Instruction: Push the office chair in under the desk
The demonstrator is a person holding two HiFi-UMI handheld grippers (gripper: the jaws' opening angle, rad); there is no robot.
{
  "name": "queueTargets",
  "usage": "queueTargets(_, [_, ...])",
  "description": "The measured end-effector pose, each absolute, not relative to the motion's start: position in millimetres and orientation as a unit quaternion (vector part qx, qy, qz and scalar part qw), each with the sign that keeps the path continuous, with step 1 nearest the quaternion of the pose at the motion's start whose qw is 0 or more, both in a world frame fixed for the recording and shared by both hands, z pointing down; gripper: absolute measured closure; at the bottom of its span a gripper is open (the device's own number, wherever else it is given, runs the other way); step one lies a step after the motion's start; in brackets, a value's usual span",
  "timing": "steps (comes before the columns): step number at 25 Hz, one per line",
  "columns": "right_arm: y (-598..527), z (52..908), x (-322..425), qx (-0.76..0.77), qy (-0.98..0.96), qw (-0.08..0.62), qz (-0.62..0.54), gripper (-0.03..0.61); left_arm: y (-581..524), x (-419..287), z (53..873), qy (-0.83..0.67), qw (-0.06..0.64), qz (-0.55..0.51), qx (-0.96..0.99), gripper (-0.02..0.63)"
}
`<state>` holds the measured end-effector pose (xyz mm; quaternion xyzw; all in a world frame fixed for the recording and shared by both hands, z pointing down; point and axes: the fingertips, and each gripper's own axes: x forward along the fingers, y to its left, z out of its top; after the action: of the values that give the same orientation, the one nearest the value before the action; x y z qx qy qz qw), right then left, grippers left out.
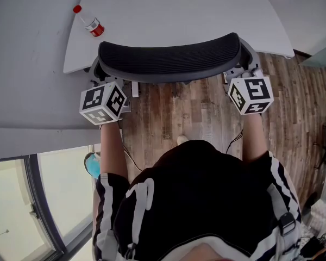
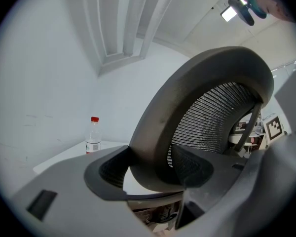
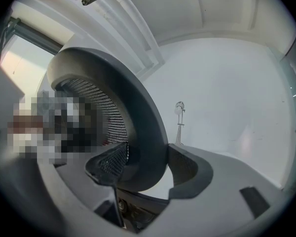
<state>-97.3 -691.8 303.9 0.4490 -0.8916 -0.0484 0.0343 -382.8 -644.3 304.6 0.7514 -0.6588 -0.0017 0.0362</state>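
Note:
The office chair's dark mesh backrest [image 1: 168,58] stands against the curved front edge of the white desk [image 1: 168,15]; its seat is hidden below. My left gripper [image 2: 153,168] is shut on the backrest's left frame [image 2: 153,132], and its marker cube [image 1: 103,102] shows at that end. My right gripper [image 3: 148,169] is shut on the right frame [image 3: 148,132], with its cube [image 1: 251,94] at that end. Both grippers point level toward the desk.
A clear water bottle with a red cap [image 1: 88,22] lies on the desk's left corner and also shows as the bottle [image 2: 92,135]. A thin metal stand [image 3: 179,122] rises beyond the desk. Wooden floor [image 1: 201,118] lies underfoot. A window [image 1: 22,200] is at lower left, clutter [image 1: 323,205] at right.

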Motion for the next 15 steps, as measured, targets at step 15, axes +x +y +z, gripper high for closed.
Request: queueTargets(15, [-677, 303, -93, 0.453, -0.887, 0.060, -0.068, 0.322, -625, -378, 301, -0.671, -0.003, 0.033, 0.741, 0.345])
